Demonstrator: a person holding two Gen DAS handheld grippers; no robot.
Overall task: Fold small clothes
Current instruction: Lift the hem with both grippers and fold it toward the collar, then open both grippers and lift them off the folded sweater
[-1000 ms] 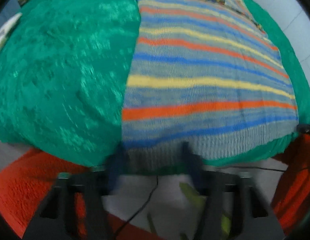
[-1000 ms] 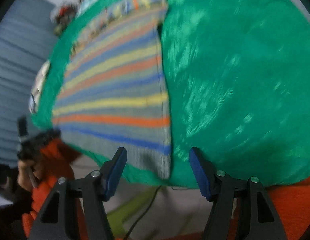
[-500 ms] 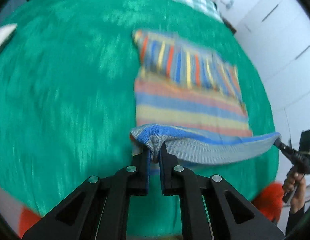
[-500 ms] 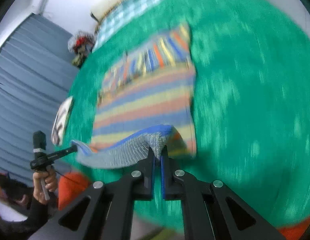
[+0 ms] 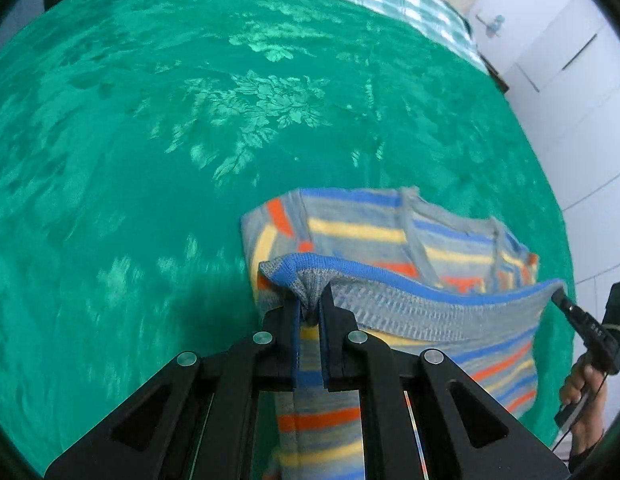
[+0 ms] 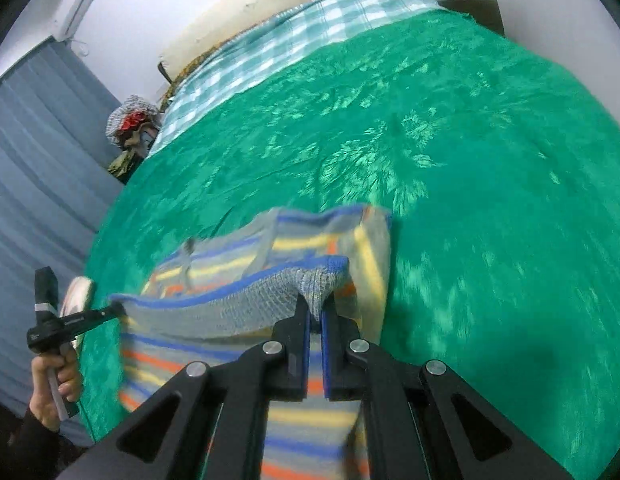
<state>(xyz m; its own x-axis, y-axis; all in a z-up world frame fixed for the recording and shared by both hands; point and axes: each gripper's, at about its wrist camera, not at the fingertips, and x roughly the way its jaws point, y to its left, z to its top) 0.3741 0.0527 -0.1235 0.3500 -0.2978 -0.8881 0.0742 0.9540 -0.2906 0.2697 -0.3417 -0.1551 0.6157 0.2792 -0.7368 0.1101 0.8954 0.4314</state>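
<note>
1. mid-fold: left gripper (image 5: 308, 308) and right gripper (image 6: 317, 312) each pinch a corner of the ribbed hem (image 5: 429, 304) of the striped sweater (image 5: 361, 232), lifted above the green bedspread (image 5: 150, 140).
2. next move, i'd guess: carry the hem toward the collar, lay it down evenly, then let go.

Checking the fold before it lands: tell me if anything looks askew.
Nothing stands out. The left claw and the right claw each pinch a corner of the striped sweater's ribbed hem, which hangs roughly level between them over the green bedspread.
</note>
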